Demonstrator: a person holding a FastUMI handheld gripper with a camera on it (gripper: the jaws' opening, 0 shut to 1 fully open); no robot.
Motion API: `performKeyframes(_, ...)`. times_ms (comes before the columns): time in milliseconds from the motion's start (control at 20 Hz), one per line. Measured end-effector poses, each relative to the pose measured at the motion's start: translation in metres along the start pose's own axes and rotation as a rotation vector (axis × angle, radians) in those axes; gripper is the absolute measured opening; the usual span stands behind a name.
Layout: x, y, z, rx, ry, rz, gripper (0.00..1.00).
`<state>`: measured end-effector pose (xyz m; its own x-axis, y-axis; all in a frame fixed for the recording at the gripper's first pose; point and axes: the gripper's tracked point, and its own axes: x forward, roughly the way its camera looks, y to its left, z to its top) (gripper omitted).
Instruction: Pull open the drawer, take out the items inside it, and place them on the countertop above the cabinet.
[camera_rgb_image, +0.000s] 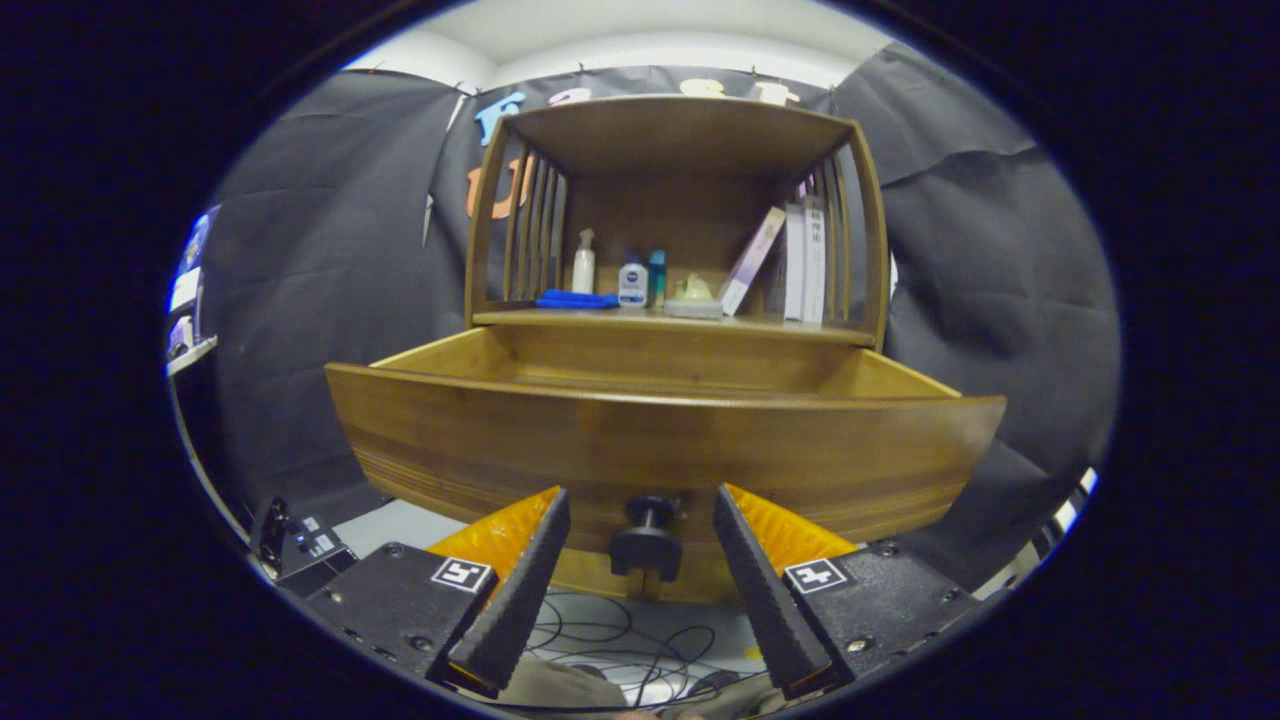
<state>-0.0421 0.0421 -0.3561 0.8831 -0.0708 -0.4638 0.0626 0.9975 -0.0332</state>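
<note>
The wooden drawer stands pulled out from the cabinet, its front panel close ahead of me. A black knob juts from the drawer front, right between my fingers. My gripper is open, its black fingers flanking the knob with a gap on each side. The drawer's inside is mostly hidden behind its front wall; I see bare wooden walls and no item. Above it is the countertop, bearing a blue flat item, a white pump bottle, two small bottles, a pale green object and books.
A slatted wooden shelf frame encloses the countertop on the sides and top. Black cloth hangs behind and to both sides. Cables lie on the floor below the drawer. A small black device sits at lower left.
</note>
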Motion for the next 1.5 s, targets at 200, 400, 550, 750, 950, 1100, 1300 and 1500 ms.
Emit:
performKeyframes(200, 0.013, -0.006, 0.005, 0.035, -0.011, -0.06, 0.92)
performKeyframes(400, 0.017, -0.004, 0.004, -0.017, -0.03, -0.108, 0.94)
performKeyframes(550, 0.018, -0.002, 0.004, -0.012, -0.038, -0.106, 0.94)
performKeyframes(750, 0.02, -0.003, 0.006, -0.009, -0.037, -0.106, 0.95)
performKeyframes(950, 0.023, -0.003, 0.008, -0.018, -0.032, -0.108, 0.95)
performKeyframes(1100, 0.025, -0.002, 0.009, -0.017, -0.023, -0.111, 0.95)
performKeyframes(1300, 0.032, -0.002, 0.013, -0.016, -0.015, -0.115, 0.95)
performKeyframes(1500, 0.048, -0.002, 0.02, -0.014, -0.005, -0.12, 0.95)
